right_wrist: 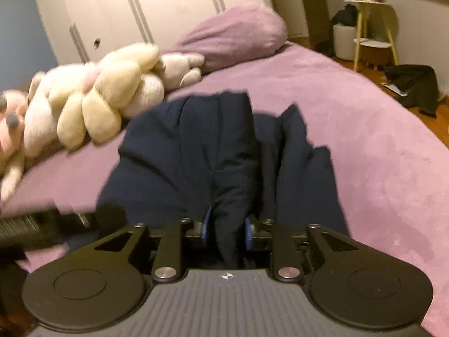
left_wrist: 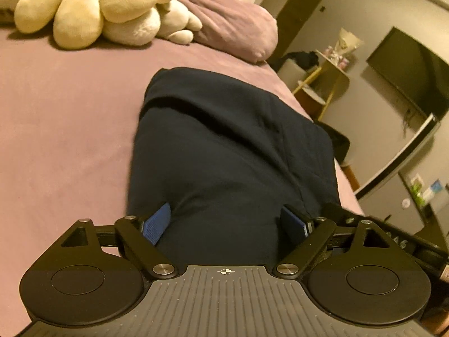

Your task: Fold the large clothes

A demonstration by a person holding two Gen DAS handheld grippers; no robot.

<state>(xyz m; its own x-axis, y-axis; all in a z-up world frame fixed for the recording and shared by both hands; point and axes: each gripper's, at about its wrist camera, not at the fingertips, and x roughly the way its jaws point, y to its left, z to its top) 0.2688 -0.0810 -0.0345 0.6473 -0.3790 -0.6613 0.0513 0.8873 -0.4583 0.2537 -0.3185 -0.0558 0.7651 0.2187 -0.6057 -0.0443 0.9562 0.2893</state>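
On the purple bed [left_wrist: 70, 118] lies a folded navy garment [left_wrist: 224, 146].

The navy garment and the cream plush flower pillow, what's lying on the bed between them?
Nothing: in the left wrist view only bare purple bedsheet separates the navy garment from the plush flower pillow. The right wrist view shows the same gap, narrower.

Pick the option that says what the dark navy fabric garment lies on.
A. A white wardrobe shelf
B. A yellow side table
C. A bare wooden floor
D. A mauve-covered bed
D: the dark navy fabric garment is spread over the mauve bed cover, with the cream flower-shaped plush cushion and a mauve pillow beyond it on the same bed.
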